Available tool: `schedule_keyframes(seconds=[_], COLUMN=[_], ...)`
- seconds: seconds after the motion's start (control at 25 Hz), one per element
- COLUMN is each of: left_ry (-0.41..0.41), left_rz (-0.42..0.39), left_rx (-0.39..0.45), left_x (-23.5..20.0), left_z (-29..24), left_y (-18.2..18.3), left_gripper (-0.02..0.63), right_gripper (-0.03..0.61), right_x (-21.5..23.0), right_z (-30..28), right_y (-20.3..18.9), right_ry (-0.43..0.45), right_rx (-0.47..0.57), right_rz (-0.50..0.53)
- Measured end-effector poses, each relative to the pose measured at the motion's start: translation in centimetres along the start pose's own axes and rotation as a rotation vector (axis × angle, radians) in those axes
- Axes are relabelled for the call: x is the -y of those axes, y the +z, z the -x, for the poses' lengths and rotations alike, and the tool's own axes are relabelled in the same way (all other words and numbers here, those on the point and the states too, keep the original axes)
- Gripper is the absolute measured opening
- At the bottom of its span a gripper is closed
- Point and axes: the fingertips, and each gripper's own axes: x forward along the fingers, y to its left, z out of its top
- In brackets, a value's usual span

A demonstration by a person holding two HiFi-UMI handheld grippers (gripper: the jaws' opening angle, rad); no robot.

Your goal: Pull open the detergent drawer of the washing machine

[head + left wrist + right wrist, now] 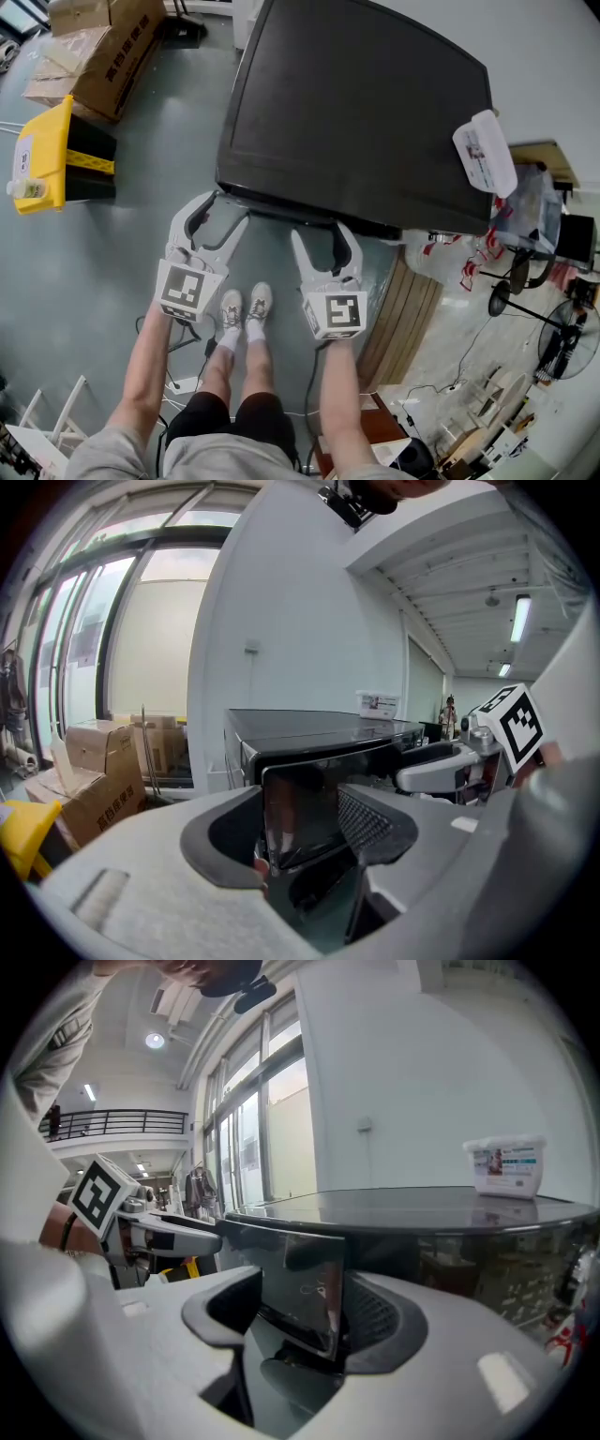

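Observation:
A black washing machine [356,103] fills the middle of the head view, seen from above, and its front edge [281,202] faces me. From up here the front face, where the detergent drawer sits, is hidden. My left gripper [217,208] is at the machine's left front corner and stands open. My right gripper [323,239] is near the middle of the front edge, also open. In each gripper view a glossy dark front panel [300,808] [300,1297] shows between the spread pads [370,822] [380,1321], with nothing pinched. I cannot tell whether either panel is the drawer front.
A white lidded plastic box [484,153] [506,1166] sits on the machine's top right corner. A yellow floor sign [42,155] and cardboard boxes [103,42] [94,761] stand to the left. My feet [246,314] are below the grippers. Wooden boards [403,309] and fans [553,328] are on the right.

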Motion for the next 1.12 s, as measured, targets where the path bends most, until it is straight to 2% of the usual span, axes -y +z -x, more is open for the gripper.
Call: schedule_keyframes(seconds=[0.24, 0.48, 0.72, 1.12], left_ry=[0.041, 0.092, 0.097, 0.092], left_rz=[-0.012, -0.020, -0.049, -0.044], left_rx=[-0.003, -0.005, -0.019, -0.021], left_x=[-0.5, -0.9, -0.9, 0.3], left_z=[0.0, 0.4, 0.9, 2.3], left_y=[0.0, -0.2, -0.4, -1.0], left_gripper=[0.212, 0.176, 0.172, 0.170], right_gripper=[0.265, 0.215, 0.175, 0.175], right_x=[0.0, 0.4, 0.2, -0.4], right_z=[0.0, 0.2, 0.5, 2.2], right_y=[0.1, -0.1, -0.1, -0.7], right_ry=[-0.011, -0.083, -0.115, -0.130], right_rx=[-0.012, -0.007, -0.007, -0.014], right_rz=[0.035, 0.013, 0.015, 0.005])
